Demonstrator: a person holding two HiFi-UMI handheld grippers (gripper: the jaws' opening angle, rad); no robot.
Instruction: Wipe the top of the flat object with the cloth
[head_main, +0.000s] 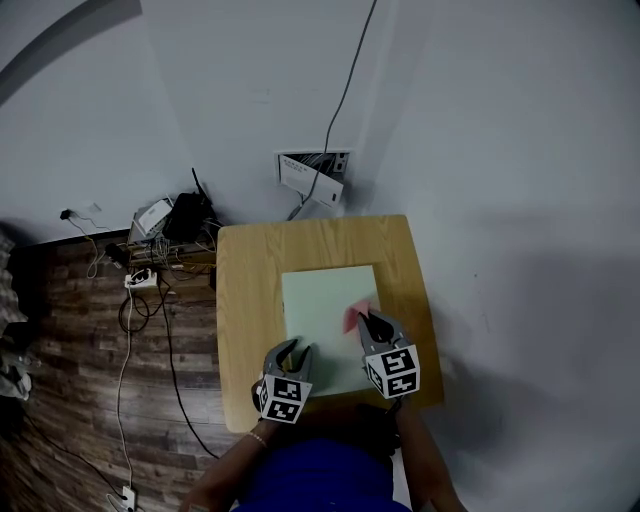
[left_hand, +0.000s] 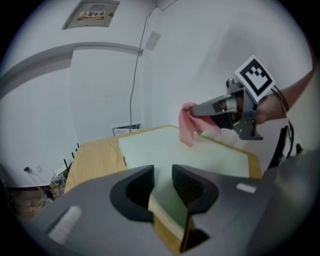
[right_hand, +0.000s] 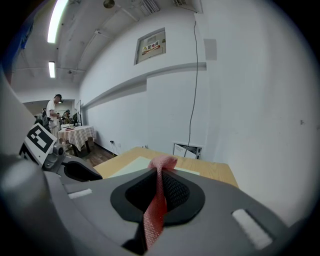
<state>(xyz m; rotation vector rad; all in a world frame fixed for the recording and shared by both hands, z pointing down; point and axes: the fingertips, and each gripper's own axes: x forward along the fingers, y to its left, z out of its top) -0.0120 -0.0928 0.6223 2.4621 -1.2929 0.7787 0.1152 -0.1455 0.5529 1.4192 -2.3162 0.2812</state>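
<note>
**Left tool**: clenched on the near edge of the flat board. The board's pale green slab sits between both pads. The tool is at the board's near left corner, pointing forward and down.

**Right tool**: clamped tight on the cloth. It is held above the right side of the board, with its marker cube facing up.

**Cloth**: pink, woven, pinched into a narrow fold between the pads. A bunched end sticks out past the fingertips and hangs over the board. No view shows whether the lowest fold touches the surface.

**Flat board**: rectangular, lying flat on the table. It covers the middle and near right of the table top.

**Table**: light wood with rounded corners, pushed against a white wall.

**Wall**: an open panel is just behind the table, and a cable rises from it.

**Floor**: dark wood planks to the left of the table. A power strip and tangled leads lie near the wall.
</note>
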